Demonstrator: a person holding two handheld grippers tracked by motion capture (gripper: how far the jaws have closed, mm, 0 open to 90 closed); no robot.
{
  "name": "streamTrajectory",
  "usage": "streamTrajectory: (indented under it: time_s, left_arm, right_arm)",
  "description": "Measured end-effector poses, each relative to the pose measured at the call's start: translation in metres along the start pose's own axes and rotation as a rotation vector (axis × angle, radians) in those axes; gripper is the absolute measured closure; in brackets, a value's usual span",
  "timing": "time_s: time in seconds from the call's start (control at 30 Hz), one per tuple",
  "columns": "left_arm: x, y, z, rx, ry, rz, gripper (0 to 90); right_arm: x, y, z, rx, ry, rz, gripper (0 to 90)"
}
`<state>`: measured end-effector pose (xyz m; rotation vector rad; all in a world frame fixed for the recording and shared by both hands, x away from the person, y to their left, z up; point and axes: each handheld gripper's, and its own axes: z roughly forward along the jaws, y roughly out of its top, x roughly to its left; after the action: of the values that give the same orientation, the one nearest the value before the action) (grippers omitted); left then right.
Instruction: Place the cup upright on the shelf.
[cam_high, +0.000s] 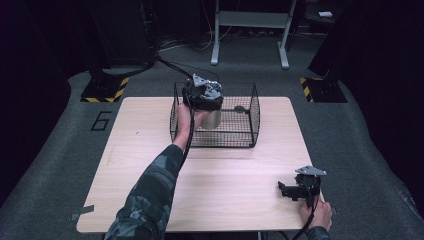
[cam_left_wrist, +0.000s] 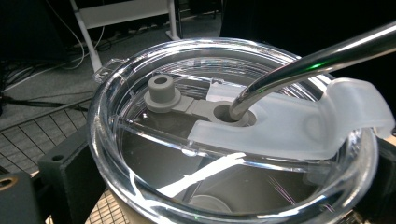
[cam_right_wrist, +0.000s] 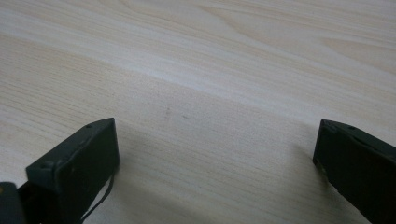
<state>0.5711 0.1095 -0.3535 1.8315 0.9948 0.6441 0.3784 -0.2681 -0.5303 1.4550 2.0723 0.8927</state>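
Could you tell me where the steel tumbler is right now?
In the high view, the steel tumbler is held by the left gripper inside the wire basket's left half, at the table's far edge.

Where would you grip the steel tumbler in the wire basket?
Take the tumbler by its bare cylindrical wall below the clear lid, fingers on opposite sides, coming in from above over the basket rim. The metal straw leans out of the lid, so a grasp on top looks blocked.
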Motion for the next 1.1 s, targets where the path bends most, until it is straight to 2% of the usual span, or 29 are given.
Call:
streamTrajectory:
  time_s: [0.13, 0.17, 0.3, 0.53, 0.6, 0.77, 0.83, 1.1]
  left_arm:
    - [-0.001, -0.004, 0.007, 0.01, 0.009, -0.014, 4.0]
    - [-0.001, -0.005, 0.008, 0.014, 0.01, -0.018, 4.0]
    - [-0.003, -0.009, 0.015, 0.024, 0.017, -0.027, 4.0]
    - [-0.005, -0.017, 0.029, 0.039, 0.034, -0.049, 4.0]
    - [-0.005, -0.02, 0.032, 0.044, 0.042, -0.053, 4.0]
    - [-0.005, -0.026, 0.039, 0.046, 0.062, -0.086, 4.0]
    - [-0.004, -0.028, 0.04, 0.049, 0.066, -0.084, 4.0]
    - [-0.007, -0.036, 0.05, 0.076, 0.087, -0.085, 4.0]
  right_arm:
    - [0.0, 0.0, 0.0, -0.002, 0.002, 0.007, 0.0]
    - [0.0, 0.0, 0.0, 0.001, 0.0, -0.005, 0.0]
    - [0.001, 0.0, 0.0, -0.001, 0.001, 0.013, 0.0]
    - [0.0, 0.0, -0.001, 0.007, 0.003, -0.003, 0.0]
    - [0.001, 0.0, 0.0, -0.001, 0.002, 0.009, 0.0]
    - [0.0, 0.0, 0.0, 0.002, 0.001, 0.003, 0.0]
    - [0.0, 0.0, 0.0, 0.004, -0.001, -0.009, 0.0]
    - [0.0, 0.0, 0.0, 0.003, -0.002, -0.007, 0.0]
